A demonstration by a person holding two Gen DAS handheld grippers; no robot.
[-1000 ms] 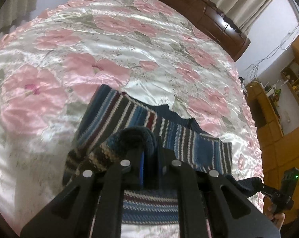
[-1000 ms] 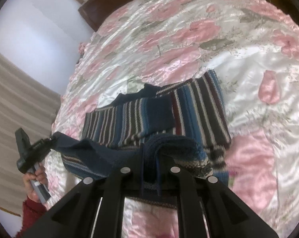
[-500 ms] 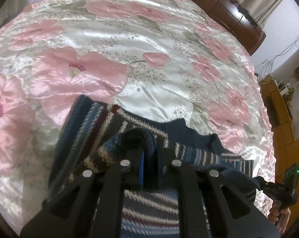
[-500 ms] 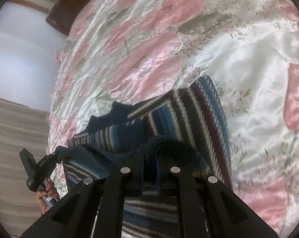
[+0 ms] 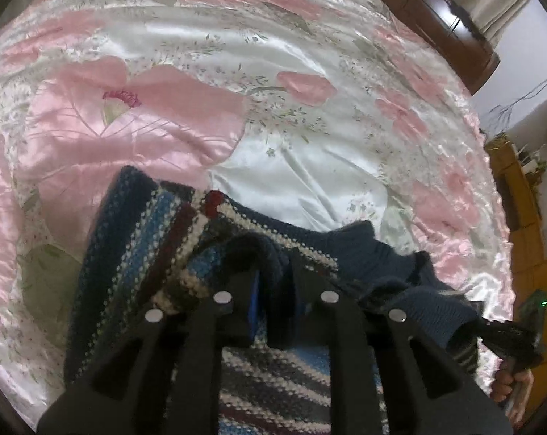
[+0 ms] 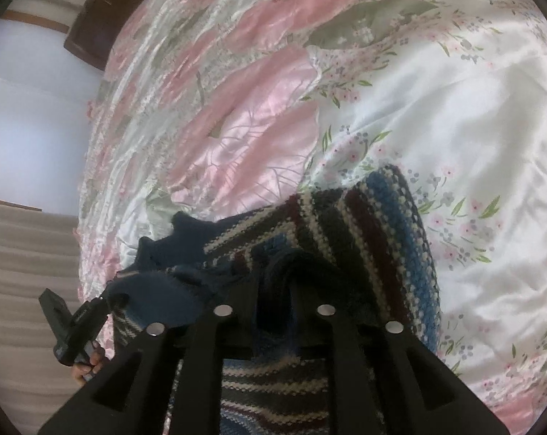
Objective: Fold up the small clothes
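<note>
A small knitted sweater [image 5: 139, 239] with navy, blue, maroon and cream stripes lies on the bed, its lower part doubled over toward the navy collar [image 5: 360, 243]. My left gripper [image 5: 270, 272] is shut on a bunched fold of its edge. In the right wrist view the same sweater [image 6: 378, 224] shows, and my right gripper [image 6: 277, 275] is shut on another fold of the edge. Each view catches the other gripper off to one side, held by a hand [image 6: 85, 362], pinching the navy knit.
A shiny satin bedspread [image 5: 302, 152] with large pink flowers covers the bed under and beyond the sweater. A dark wooden headboard [image 5: 447, 25] runs along the far side. Yellow-brown wooden furniture [image 5: 527, 217] stands to the right of the bed.
Both grippers have carried the held sweater edge forward and lower over the garment toward the collar. Less of the striped body shows ahead of them than before.
</note>
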